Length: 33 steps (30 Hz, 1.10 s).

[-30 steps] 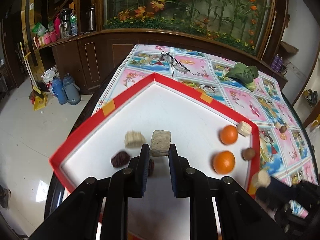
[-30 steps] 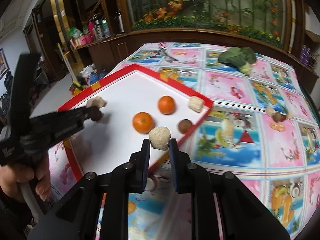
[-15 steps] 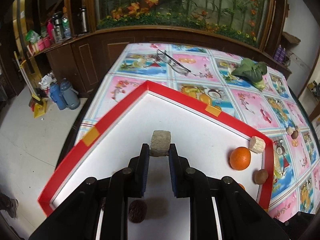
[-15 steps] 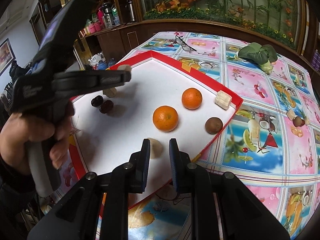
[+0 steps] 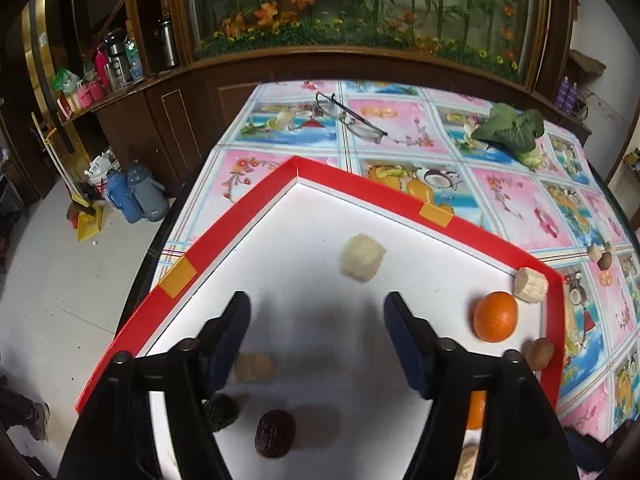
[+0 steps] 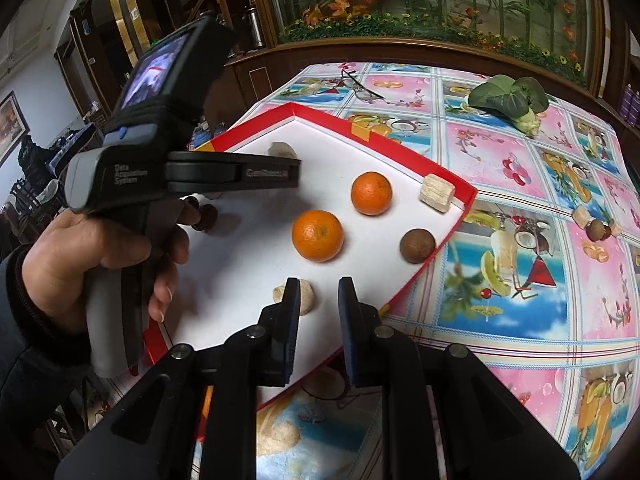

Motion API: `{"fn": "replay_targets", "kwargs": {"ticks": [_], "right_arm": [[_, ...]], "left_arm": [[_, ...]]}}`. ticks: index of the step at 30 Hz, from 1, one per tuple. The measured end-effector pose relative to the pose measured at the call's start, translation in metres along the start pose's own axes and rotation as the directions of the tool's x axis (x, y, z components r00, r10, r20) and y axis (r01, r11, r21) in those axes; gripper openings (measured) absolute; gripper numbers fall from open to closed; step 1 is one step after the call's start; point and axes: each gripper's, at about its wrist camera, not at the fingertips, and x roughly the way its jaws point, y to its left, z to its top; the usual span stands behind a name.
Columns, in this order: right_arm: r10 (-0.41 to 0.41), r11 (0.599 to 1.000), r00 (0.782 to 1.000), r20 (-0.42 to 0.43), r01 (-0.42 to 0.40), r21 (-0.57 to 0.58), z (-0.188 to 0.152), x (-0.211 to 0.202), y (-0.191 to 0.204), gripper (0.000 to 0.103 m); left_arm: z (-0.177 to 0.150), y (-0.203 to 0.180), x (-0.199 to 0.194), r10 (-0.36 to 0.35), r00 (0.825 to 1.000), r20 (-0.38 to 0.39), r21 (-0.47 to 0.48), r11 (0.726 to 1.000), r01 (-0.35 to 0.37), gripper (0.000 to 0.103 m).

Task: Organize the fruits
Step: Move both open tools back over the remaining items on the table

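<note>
We held the left tongs (image 5: pixel 316 312) spread wide over the red-rimmed tray (image 5: pixel 224 236), empty, with a pale sugarcane chunk (image 5: pixel 362 258) lying apart at their 12 o'clock. Our right tongs (image 6: pixel 318 304) stood narrowly parted, gripping nothing, a second pale chunk (image 6: pixel 306 298) just beside the left pad. Two oranges (image 6: pixel 318 235) and a brown longan (image 6: pixel 417 245) lay at its 12 and 1 o'clock.
</note>
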Motion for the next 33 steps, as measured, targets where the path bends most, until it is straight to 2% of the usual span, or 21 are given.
{"fn": "replay_targets", "kwargs": {"ticks": [4,5,6,7,8,10,12,16,18,22,25,28,33], "right_arm": [[0.002,0.999,0.999,0.032,-0.003,0.037,-0.001,-0.012,-0.010,0.022],[-0.003,0.999,0.999,0.037,0.001,0.050,-0.001,-0.014,-0.014,0.030],[-0.007,0.998,0.999,0.044,0.004,0.067,-0.002,-0.017,-0.019,0.051],[-0.010,0.996,0.999,0.053,0.006,0.084,-0.004,-0.020,-0.024,0.060],[-0.013,0.995,0.998,0.064,0.006,0.100,-0.005,-0.023,-0.029,0.067],[-0.023,0.990,0.996,0.081,0.011,0.138,-0.008,-0.031,-0.042,0.069],[-0.056,0.983,0.994,0.094,0.039,0.177,-0.013,-0.040,-0.060,0.081],[-0.136,0.955,0.988,0.070,0.112,0.274,-0.031,-0.053,-0.108,0.084],[-0.182,0.924,0.982,0.050,0.153,0.351,-0.044,-0.061,-0.143,0.084],[-0.253,0.857,0.967,0.039,0.205,0.474,-0.067,-0.085,-0.200,0.084],[-0.293,0.828,0.955,0.038,0.233,0.511,-0.078,-0.098,-0.225,0.084],[-0.316,0.816,0.948,0.031,0.255,0.519,-0.076,-0.101,-0.244,0.084],[-0.323,0.841,0.946,0.025,0.275,0.466,-0.050,-0.085,-0.266,0.084]], "left_arm": [[-0.004,0.002,-0.013,0.011,1.000,0.020,-0.009,1.000,-0.011,0.079],[-0.005,0.002,-0.018,0.009,1.000,0.023,-0.014,1.000,-0.008,0.079],[-0.005,0.002,-0.021,0.004,1.000,0.029,-0.019,1.000,-0.003,0.079],[-0.006,0.001,-0.026,0.000,0.999,0.037,-0.024,1.000,0.001,0.079],[-0.008,0.000,-0.031,-0.004,0.999,0.046,-0.029,1.000,0.005,0.079],[-0.011,-0.006,-0.044,-0.031,0.997,0.073,-0.021,0.999,0.032,0.079],[-0.014,-0.016,-0.056,-0.055,0.994,0.097,-0.003,0.998,0.055,0.079],[-0.017,-0.047,-0.074,-0.128,0.983,0.129,0.060,0.991,0.121,0.080],[-0.019,-0.070,-0.079,-0.167,0.977,0.130,0.100,0.983,0.155,0.080],[-0.026,-0.116,-0.079,-0.237,0.967,0.092,0.175,0.960,0.219,0.080],[-0.031,-0.148,-0.074,-0.280,0.958,0.057,0.220,0.940,0.261,0.080],[-0.033,-0.180,-0.061,-0.302,0.953,0.021,0.245,0.926,0.288,0.080],[-0.035,-0.216,-0.039,-0.280,0.960,-0.016,0.270,0.923,0.274,0.080]]}}
